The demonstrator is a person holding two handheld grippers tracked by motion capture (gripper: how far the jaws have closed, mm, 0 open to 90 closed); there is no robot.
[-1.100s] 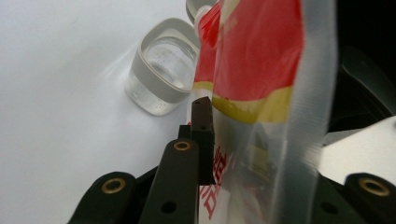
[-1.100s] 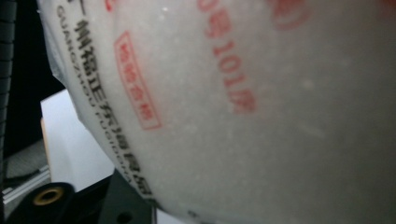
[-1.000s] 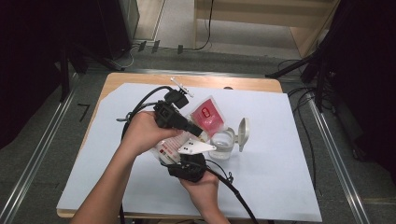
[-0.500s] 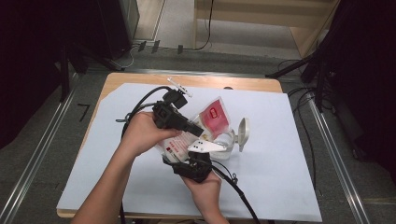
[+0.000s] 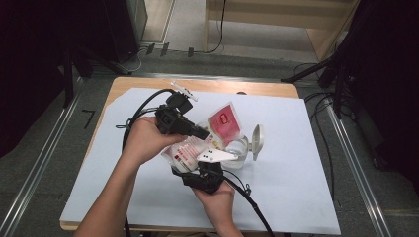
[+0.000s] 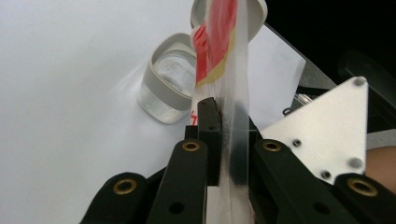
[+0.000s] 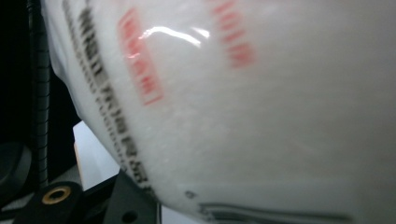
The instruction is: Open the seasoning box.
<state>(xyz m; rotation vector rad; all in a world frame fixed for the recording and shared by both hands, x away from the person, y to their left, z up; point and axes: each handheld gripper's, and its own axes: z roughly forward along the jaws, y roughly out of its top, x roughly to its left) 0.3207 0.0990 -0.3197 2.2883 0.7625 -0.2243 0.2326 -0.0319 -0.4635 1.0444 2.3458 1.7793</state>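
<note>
Clamping the plastic pouch edge, the left claw has just closed while the right claw grips its bottom above the open jar.

— What sort of place is shown?
— A lab or test room is suggested: a wooden table covered by white sheet, floor rails, trailing cables.

wooden table under white sheet, grey carpet floor.
</note>
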